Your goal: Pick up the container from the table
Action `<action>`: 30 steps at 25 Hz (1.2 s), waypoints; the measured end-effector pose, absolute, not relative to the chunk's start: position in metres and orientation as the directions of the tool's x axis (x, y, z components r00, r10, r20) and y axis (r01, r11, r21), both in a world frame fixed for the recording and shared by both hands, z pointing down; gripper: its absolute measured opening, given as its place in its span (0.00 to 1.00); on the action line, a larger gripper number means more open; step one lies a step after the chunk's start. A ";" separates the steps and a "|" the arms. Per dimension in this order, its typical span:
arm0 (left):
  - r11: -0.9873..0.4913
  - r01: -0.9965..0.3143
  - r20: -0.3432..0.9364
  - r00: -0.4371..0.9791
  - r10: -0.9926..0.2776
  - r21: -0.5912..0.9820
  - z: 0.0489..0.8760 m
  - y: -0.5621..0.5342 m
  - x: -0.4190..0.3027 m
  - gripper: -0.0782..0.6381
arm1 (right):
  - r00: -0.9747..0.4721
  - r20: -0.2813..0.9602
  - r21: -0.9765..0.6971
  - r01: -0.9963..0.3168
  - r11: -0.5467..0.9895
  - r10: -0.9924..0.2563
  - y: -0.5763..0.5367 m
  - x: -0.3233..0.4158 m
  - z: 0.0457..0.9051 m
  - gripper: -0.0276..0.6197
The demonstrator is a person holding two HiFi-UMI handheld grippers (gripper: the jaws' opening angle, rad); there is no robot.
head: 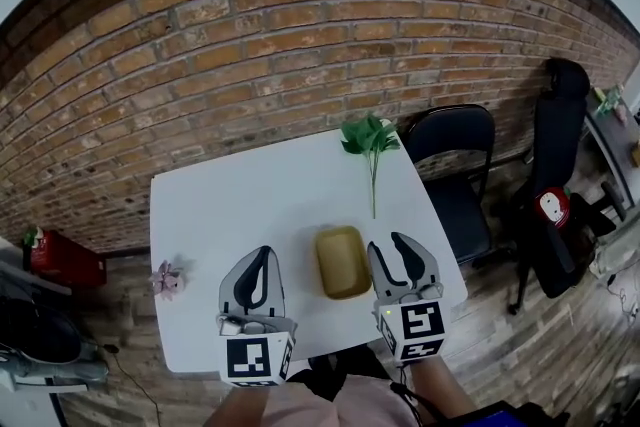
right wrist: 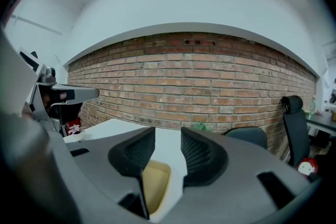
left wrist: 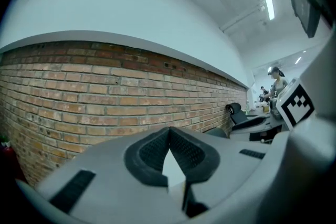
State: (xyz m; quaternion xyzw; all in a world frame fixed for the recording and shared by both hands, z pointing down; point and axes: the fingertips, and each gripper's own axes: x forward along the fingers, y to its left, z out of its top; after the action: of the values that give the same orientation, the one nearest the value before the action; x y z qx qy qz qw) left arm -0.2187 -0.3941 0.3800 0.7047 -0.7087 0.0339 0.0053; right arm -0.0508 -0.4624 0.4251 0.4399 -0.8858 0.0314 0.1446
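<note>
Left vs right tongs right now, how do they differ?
Left tongs have tips together, nothing between; right tongs stand apart. Right tongs sit just right of the yellow container; left tongs are over the white table, left of it. Both are empty and point toward the brick wall.

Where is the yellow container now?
In the head view the yellow container lies on the white table, between the left gripper and the right gripper, nearer the right one.

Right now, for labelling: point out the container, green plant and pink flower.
container point(head: 343, 263), head view, its inner floor.
green plant point(head: 370, 135), head view, its leaves.
pink flower point(head: 167, 279), head view, its bloom.
</note>
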 end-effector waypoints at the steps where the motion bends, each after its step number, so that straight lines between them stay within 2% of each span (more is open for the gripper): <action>1: 0.007 -0.999 0.065 -0.010 -0.998 -0.041 0.384 -0.397 -0.219 0.12 | -0.573 0.297 0.067 -0.785 0.615 -0.764 -0.466 -0.051 0.431 0.28; 20: 0.067 -0.998 0.300 -0.062 -0.952 0.006 0.481 -0.413 -0.226 0.12 | -0.574 0.556 -0.060 -0.750 0.659 -0.602 -0.465 -0.051 0.564 0.27; 30: 0.076 -0.997 0.353 -0.066 -0.933 0.016 0.511 -0.408 -0.224 0.12 | -0.568 0.610 -0.125 -0.758 0.640 -0.553 -0.451 -0.046 0.607 0.27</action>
State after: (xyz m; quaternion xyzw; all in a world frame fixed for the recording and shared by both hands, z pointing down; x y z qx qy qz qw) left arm -0.2241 -0.4079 0.5114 0.6697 -0.7206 0.1163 0.1369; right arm -0.0459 -0.4506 0.6070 0.3789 -0.8647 0.1904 0.2693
